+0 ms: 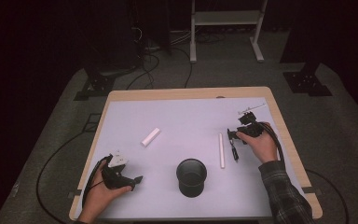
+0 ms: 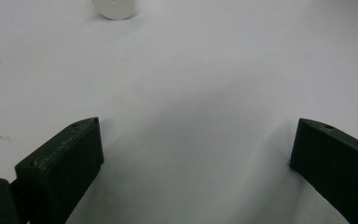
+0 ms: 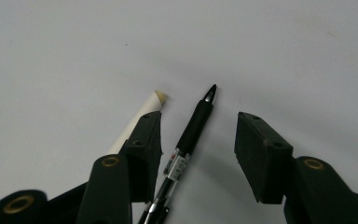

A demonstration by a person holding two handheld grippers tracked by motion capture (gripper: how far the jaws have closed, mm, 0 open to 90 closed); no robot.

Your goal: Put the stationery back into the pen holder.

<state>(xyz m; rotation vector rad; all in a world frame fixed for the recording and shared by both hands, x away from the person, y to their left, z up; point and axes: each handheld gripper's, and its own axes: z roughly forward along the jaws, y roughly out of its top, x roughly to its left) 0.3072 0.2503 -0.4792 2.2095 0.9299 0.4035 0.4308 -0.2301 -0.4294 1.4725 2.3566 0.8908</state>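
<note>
We see the right gripper [image 1: 233, 138] lowered over a black pen [image 3: 189, 140] on the right half of the white table [image 1: 186, 121], its jaws spread apart with the pen lying loose between them, nearer the left jaw and not pinched. In the high view the pen's [image 1: 234, 150] long axis runs roughly toward and away from us, just right of a thin white stick [image 1: 222, 150] that lies almost parallel to it. In the right gripper view the pen's tapered tip points away from the camera; its grip is matte black and rubbery, and a small printed label wraps the clear barrel lower down. The stick [image 3: 142, 115] shows behind the left jaw, smooth and pale with a rounded end.

The left gripper [image 1: 133, 180] rests near the front left corner, also released, its blocky black jaws wide over bare tabletop. A short white cylinder [image 1: 150, 136] lies tilted left of centre, and a round black cup [image 1: 191, 177] stands upright near the front edge. A thin metal tool [image 1: 251, 109] lies at the far right; we cannot tell what it is.
</note>
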